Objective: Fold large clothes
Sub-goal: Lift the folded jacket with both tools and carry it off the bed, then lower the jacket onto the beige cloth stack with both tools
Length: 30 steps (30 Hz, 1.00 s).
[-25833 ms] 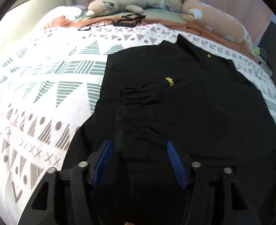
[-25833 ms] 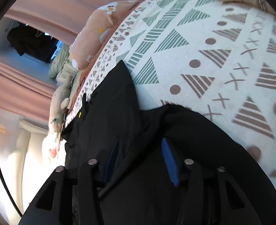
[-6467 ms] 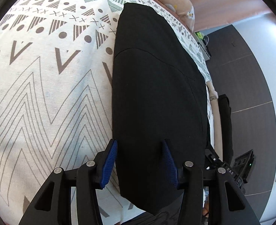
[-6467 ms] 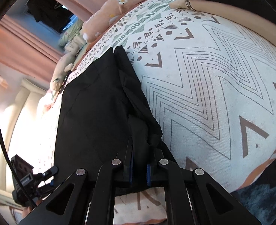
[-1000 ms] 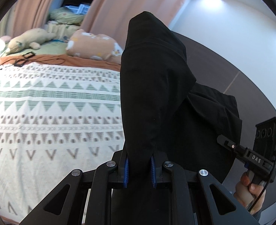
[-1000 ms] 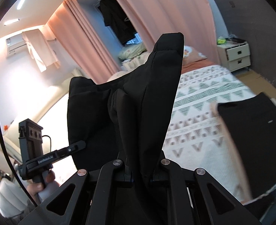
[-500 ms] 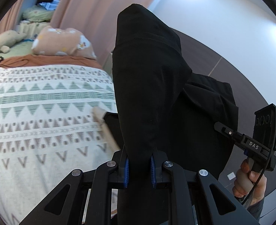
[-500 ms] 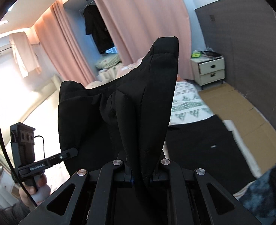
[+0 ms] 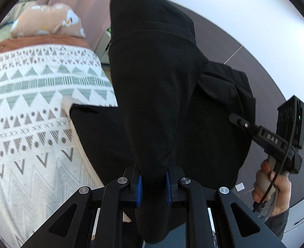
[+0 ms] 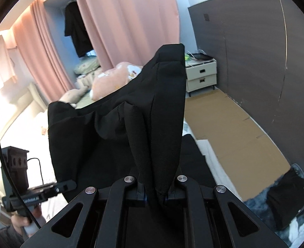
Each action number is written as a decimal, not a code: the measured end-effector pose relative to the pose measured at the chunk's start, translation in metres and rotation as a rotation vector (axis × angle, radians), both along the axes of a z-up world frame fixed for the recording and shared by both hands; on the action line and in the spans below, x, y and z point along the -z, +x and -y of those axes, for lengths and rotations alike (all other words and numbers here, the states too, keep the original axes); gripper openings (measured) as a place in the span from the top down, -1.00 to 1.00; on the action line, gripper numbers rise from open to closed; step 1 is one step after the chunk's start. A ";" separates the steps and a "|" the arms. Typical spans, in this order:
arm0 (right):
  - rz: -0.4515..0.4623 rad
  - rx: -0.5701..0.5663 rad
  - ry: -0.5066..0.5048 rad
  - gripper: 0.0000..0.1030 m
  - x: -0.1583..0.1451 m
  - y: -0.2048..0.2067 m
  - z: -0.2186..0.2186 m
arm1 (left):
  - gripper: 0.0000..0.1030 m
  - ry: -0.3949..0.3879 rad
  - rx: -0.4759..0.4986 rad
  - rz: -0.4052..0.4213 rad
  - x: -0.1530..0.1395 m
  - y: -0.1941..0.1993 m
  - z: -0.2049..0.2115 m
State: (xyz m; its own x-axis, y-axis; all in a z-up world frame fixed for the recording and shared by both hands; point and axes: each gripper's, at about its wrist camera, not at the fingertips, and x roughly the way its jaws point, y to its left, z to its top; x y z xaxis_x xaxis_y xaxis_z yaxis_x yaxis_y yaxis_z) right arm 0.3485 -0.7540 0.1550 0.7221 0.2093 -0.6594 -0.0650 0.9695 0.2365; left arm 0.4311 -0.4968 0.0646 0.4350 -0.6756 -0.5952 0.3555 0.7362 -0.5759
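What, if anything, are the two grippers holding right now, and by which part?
Both grip one black garment: the left gripper and the right gripper each pinch a bunched fold of it, lifted off the bed.

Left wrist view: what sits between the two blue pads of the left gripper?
A bunched fold of the black garment fills the gap; the left gripper is clamped on it. The left wrist view shows this plainly.
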 end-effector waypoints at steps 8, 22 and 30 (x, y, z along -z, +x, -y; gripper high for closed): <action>-0.106 0.018 0.023 0.79 0.062 0.076 0.011 | 0.65 0.040 -0.028 -0.092 0.040 0.058 0.006; -0.316 0.168 -0.020 0.45 0.183 0.168 0.039 | 0.41 0.104 -0.005 -0.221 0.123 0.140 0.012; -0.296 0.429 -0.010 0.06 0.164 0.116 0.103 | 0.15 0.103 0.010 -0.204 0.123 0.147 -0.009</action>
State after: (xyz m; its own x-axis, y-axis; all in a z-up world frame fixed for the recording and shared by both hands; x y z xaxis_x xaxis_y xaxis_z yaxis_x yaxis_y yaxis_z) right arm 0.4650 -0.8568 -0.0087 0.5235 -0.0721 -0.8490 0.4073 0.8964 0.1750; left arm 0.5780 -0.4876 -0.0585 0.2917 -0.6109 -0.7360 0.2471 0.7915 -0.5590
